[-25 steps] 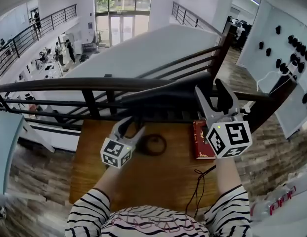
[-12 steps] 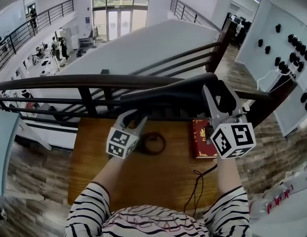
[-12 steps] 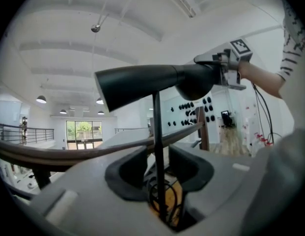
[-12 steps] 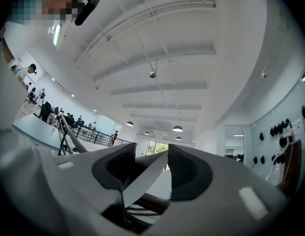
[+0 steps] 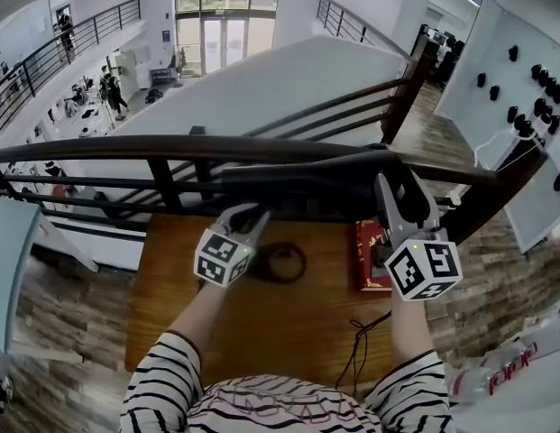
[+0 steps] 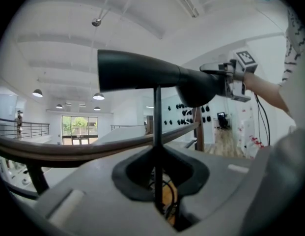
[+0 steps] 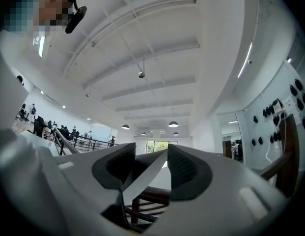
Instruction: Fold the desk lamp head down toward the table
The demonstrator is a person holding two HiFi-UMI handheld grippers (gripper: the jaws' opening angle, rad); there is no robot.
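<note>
A black desk lamp stands on the wooden table (image 5: pixel 261 332). Its long head (image 5: pixel 307 183) lies about level, just below the railing. A thin stem (image 6: pixel 156 132) runs down to a round ring base (image 5: pixel 280 262). My left gripper (image 5: pixel 248 213) points level at the stem, and its jaws are closing with the pads against the stem (image 6: pixel 157 173). At the head's right end, my right gripper (image 5: pixel 397 183) is shut on the lamp head, whose dark tip (image 7: pixel 142 163) shows between the pads. The left gripper view shows the lamp head (image 6: pixel 142 73) with the right gripper (image 6: pixel 213 77) at its end.
A dark wooden railing (image 5: pixel 126 149) runs along the table's far edge, close behind the lamp. A red book (image 5: pixel 370 255) lies at the right of the table. A black cable (image 5: pixel 361 345) trails toward the front edge. A striped sleeve is at the bottom.
My left gripper moved in to the lamp stem and its jaws narrowed round it. My right gripper sank a little, and its jaws closed onto the end of the lamp head.
</note>
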